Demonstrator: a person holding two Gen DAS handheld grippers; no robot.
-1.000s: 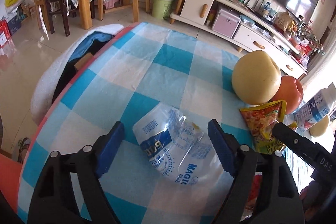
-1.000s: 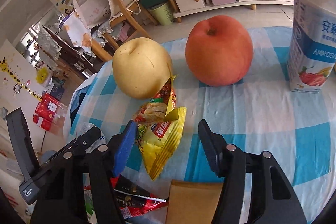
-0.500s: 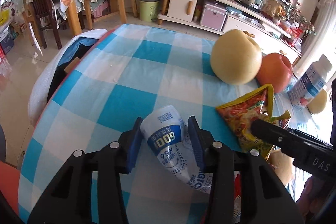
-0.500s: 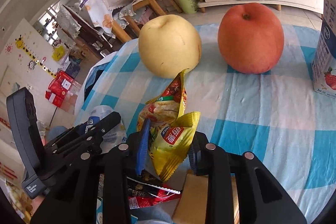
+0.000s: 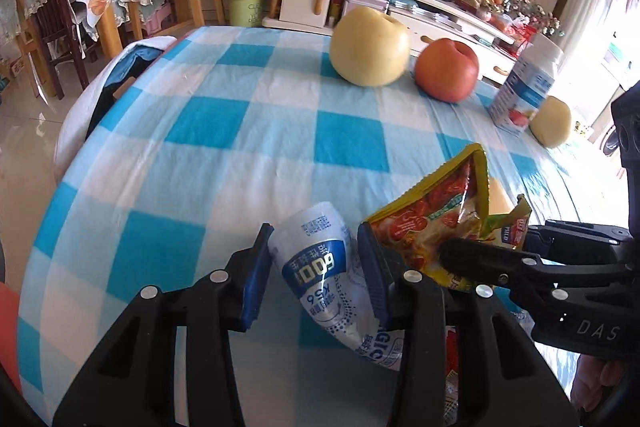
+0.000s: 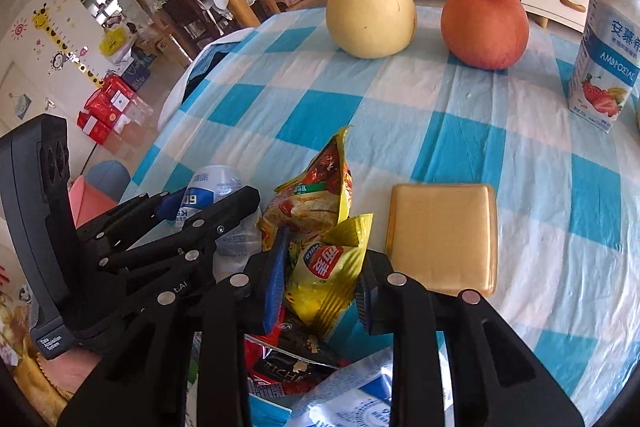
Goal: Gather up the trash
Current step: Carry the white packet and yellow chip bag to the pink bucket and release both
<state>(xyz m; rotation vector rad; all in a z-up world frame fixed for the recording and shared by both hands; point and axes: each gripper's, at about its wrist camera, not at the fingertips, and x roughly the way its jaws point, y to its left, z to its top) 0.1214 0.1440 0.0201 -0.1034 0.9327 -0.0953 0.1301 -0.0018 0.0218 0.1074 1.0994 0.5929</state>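
Checked tabletop [image 5: 248, 131], fruit toward 1 o'clock. Left gripper [image 5: 316, 259] clenched on white-blue wrapper [image 5: 316, 263] at 6 o'clock; right gripper [image 6: 320, 267] pinching yellow snack bag [image 6: 324, 267], jaws just closing. Both light, crinkly, slippery film; grip mid-body where bunched.
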